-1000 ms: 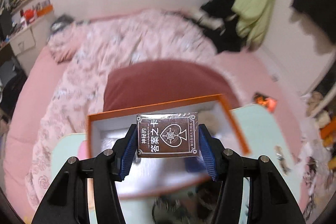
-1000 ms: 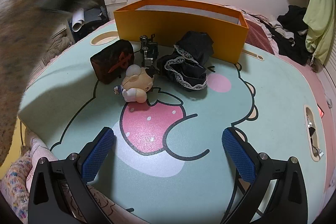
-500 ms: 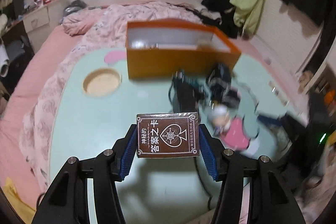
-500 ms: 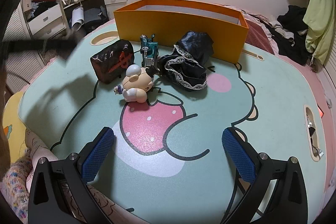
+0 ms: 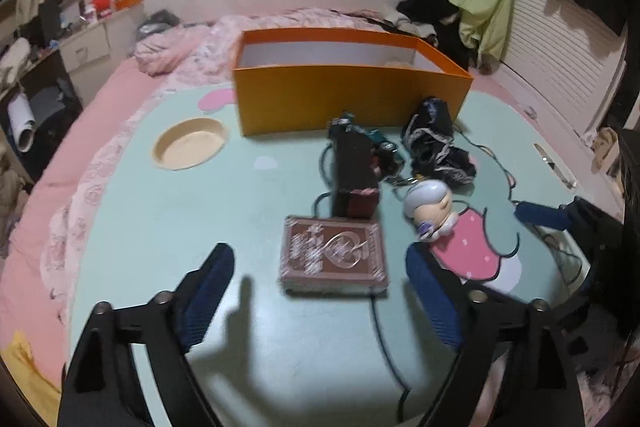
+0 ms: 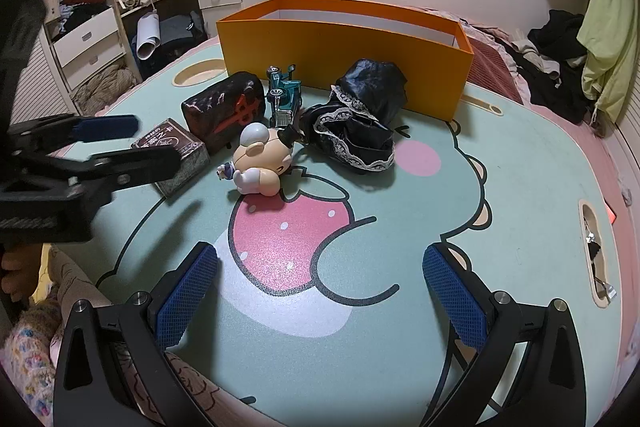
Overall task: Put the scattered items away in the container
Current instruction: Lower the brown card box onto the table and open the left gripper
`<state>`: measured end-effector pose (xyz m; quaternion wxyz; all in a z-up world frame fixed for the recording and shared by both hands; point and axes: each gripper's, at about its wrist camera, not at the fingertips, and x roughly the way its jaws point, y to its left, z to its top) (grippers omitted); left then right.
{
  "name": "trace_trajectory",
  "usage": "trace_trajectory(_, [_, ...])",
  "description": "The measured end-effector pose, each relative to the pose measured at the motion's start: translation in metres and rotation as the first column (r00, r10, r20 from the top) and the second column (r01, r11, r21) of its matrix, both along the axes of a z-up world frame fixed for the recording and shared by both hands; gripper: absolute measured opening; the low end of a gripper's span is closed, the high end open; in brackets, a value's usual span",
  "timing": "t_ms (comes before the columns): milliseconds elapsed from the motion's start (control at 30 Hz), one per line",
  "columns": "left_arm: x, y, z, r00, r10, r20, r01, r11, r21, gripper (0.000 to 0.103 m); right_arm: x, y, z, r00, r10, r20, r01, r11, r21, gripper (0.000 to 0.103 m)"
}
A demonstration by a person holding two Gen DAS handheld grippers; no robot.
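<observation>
So the counter [image 6: 520, 187] is that mint-green cartoon top, and the biggest thing on it is the one orange box [image 6: 344, 55], sitting at the far side, straight ahead of both my tongs. From here I can't see anything in it.

Between me and the box there's a little cluster, all near each other: one black lacy cloth bundle [image 6: 356, 123] just in front of the box, one dark brown pouch with a red mark [image 6: 224, 109], one brown card box [image 5: 334, 255], one bald baby figurine [image 6: 256, 163] lying on its side, and one teal toy car [image 6: 284, 97] tucked between pouch and bundle. That's five loose things, one of each.

My left tongs [image 5: 320, 291] are spread wide, nothing in them, with the card box lying flat on the counter right between the blue pads [image 5: 208, 291] but touching neither. My right tongs [image 6: 320, 291] are also spread and empty, hanging over the pink strawberry print, well short of the figurine.

I'd say I'm at the pick-up step for the card box. Next move as I judge it: close the left tongs on its short sides, lift, carry it forward over the orange wall and drop it in.
</observation>
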<state>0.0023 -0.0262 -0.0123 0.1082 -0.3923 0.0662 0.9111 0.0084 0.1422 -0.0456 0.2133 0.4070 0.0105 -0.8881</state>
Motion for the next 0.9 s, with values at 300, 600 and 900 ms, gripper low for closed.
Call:
trace_trajectory(300, [0.004,0.002,-0.025,1.0,-0.01,0.01,0.01,0.998,-0.066,0.103,0.0,0.0,0.0,1.0,-0.001,0.0,0.001,1.0,0.002,0.103])
trace_trajectory(600, [0.007,0.0,-0.027,0.999,-0.037,-0.031,0.036,0.998,-0.051,0.103,0.001,-0.001,-0.001,1.0,-0.003,-0.001,0.003,1.0,0.002,0.103])
trace_trajectory(900, [0.008,0.001,-0.025,0.999,-0.041,-0.034,0.039,0.998,-0.051,0.103,0.001,-0.001,0.0,1.0,-0.004,-0.001,0.004,1.0,0.002,0.103])
